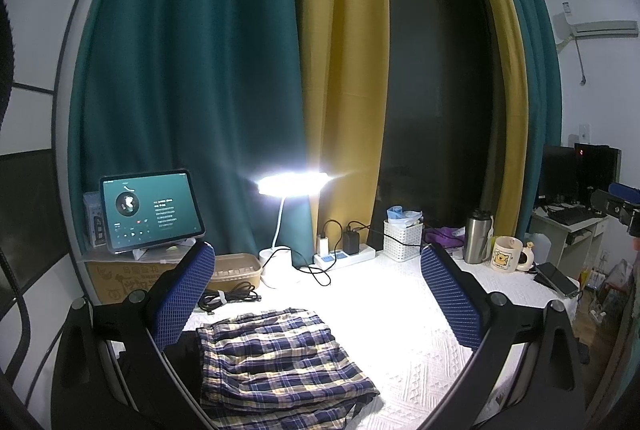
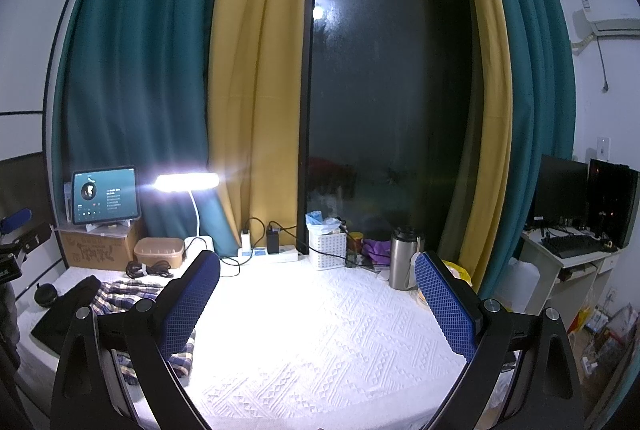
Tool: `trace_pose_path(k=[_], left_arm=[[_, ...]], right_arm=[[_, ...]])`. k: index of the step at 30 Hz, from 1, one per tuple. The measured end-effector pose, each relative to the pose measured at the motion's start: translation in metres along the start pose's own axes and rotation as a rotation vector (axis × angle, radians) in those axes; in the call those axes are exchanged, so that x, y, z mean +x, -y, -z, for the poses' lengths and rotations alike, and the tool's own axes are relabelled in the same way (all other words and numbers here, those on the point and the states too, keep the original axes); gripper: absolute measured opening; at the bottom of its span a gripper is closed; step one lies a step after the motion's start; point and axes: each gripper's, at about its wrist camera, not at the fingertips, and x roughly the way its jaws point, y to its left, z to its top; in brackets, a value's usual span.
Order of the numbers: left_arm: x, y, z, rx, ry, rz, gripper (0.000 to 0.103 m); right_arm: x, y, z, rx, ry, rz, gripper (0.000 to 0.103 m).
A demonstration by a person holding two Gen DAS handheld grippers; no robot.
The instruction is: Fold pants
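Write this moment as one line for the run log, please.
left tool: open, above plaid pants | right tool: open, empty, over white tablecloth | pants: folded, flat, not held

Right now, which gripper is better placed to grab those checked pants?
The left gripper. Its open fingers frame the pants lying straight ahead. In the right gripper's view they lie off to the left, with only bare tablecloth ahead.

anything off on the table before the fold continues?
Nothing spilled or damaged. The plaid pants lie folded but rumpled at the left of the white tablecloth, partly over a dark garment. Both the left gripper and right gripper are open, holding nothing.
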Motion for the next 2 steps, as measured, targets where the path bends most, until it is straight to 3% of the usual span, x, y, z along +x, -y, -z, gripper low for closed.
trace_pose_path(k=[2], left_arm=[[-0.0003,-0.0003,0.0009,0.006,0.003,0.004,0.102]], right_arm=[[0.0006,-0.0003,0.0005,0.0,-0.002,0.0,0.099]])
